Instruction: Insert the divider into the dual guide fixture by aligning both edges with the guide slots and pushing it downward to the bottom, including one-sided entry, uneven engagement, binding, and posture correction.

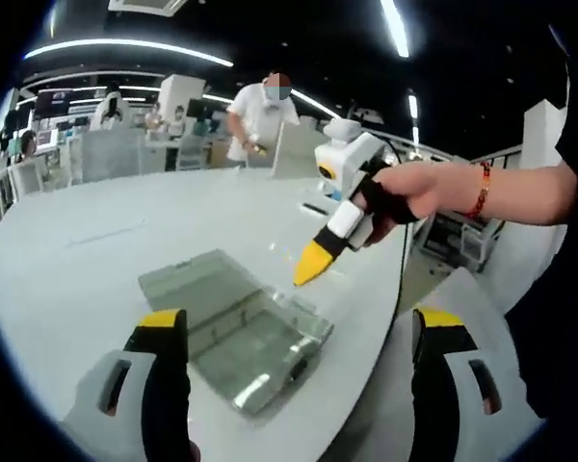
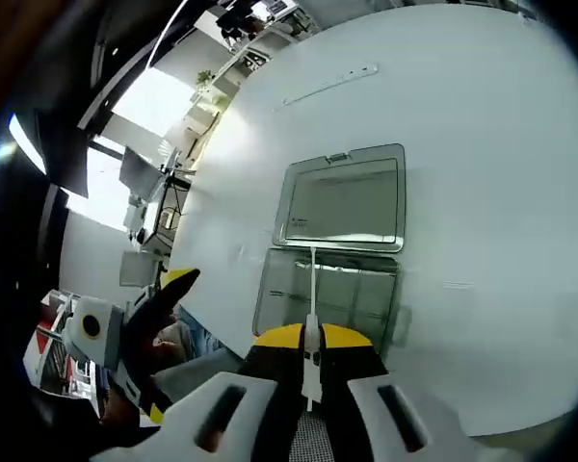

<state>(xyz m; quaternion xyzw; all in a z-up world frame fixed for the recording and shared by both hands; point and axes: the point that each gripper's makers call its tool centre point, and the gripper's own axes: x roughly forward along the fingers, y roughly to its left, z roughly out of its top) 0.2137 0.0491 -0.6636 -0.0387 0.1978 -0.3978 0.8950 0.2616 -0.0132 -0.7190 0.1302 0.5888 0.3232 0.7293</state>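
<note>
A clear plastic fixture box (image 1: 233,332) lies on the white table (image 1: 106,241) with its lid folded out flat. Its base (image 2: 328,294) is nearer to me than the lid (image 2: 345,197). My right gripper (image 2: 311,339) is shut on a thin clear divider (image 2: 312,279), seen edge-on and pointing at the middle of the base. In the left gripper view the right gripper (image 1: 311,263) hovers above the box's far right side, held by a hand. My left gripper (image 1: 301,325) stands wide open before the box with nothing between its fingers. It also shows as the left gripper (image 2: 159,332) off the table's edge.
The table's curved edge (image 1: 385,318) runs close to the box's right side. A person in white (image 1: 260,111) stands beyond the far side. A thin pale strip (image 2: 329,85) lies on the table past the lid. Desks and screens (image 1: 77,135) fill the background.
</note>
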